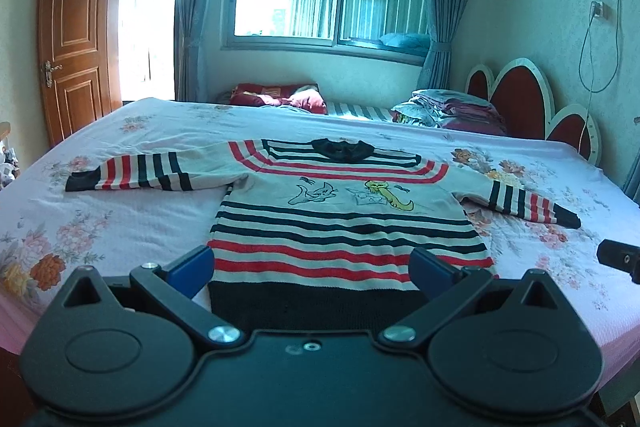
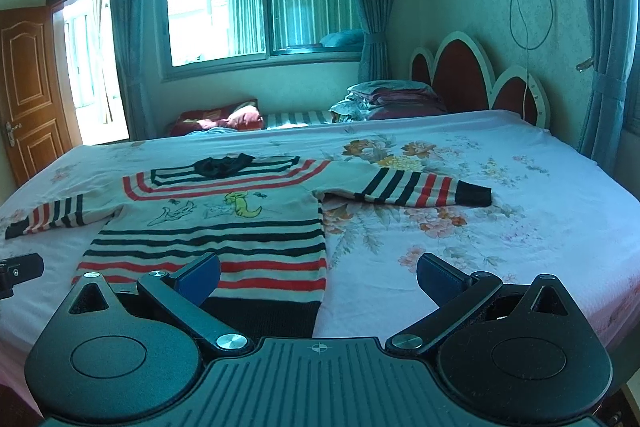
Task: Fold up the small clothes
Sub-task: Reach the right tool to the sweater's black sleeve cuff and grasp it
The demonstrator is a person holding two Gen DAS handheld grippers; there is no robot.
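The left claw (image 1: 312, 273) hangs spread over the dark hem of the striped sweater (image 1: 340, 219) — flat on the bed (image 1: 140, 227), collar away, sleeves out sideways. The right claw (image 2: 318, 277), also spread, straddles its right edge — nearer that sleeve.

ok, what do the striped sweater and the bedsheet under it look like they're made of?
Striped sweater: looks like knit yarn, matte; a ribbed texture shows on the dark hem band, and the stripes look knitted in. Wool or acrylic, can't tell.
Bedsheet: thin woven fabric, probably cotton or a blend, matte, with a printed floral pattern and soft wrinkles.
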